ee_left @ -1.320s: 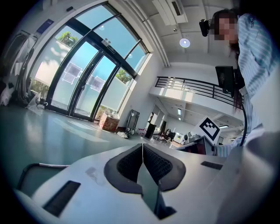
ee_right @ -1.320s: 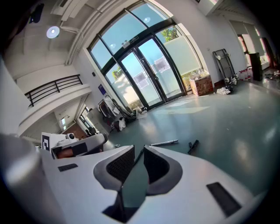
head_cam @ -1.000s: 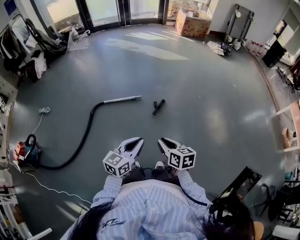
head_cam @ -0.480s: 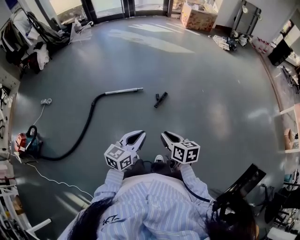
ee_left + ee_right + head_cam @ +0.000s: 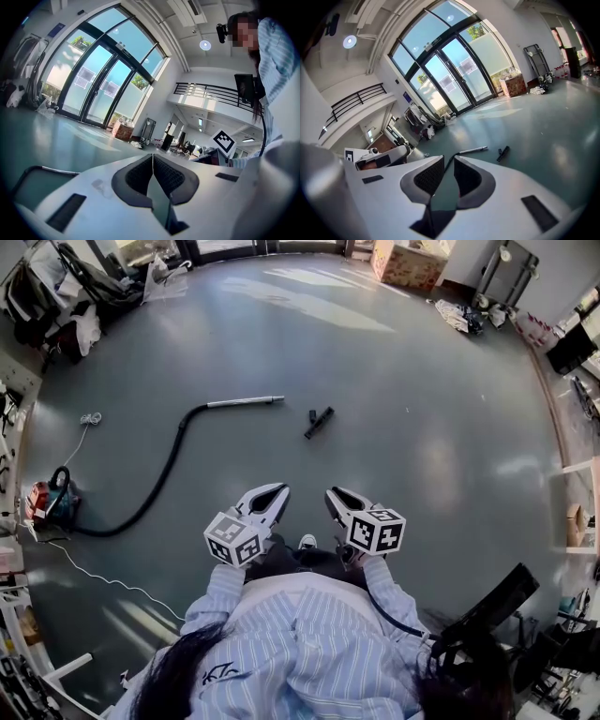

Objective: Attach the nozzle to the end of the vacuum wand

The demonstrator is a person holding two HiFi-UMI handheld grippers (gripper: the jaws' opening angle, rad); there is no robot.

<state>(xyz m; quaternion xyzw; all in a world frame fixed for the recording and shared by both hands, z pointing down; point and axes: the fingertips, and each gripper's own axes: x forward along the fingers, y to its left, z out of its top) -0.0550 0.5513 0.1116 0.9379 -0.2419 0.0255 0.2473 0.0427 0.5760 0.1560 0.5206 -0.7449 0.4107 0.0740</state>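
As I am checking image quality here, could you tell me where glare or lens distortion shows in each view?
Head view: fisheye curves the room's edges; sunlight glares on the floor beyond the sharp vacuum wand and nozzle. Left gripper view: glass doors bright, corners vignetted black. Right gripper view: same dark vignette, sheen on the floor, wand and nozzle small but distinct.

Side by side at your waist, you hold both tools out ahead, arms bent in striped sleeves. Your left tool points nearly level, its jaws pressed together at the tips. Your right tool tips downward, its jaws a narrow gap apart and gripping nothing.
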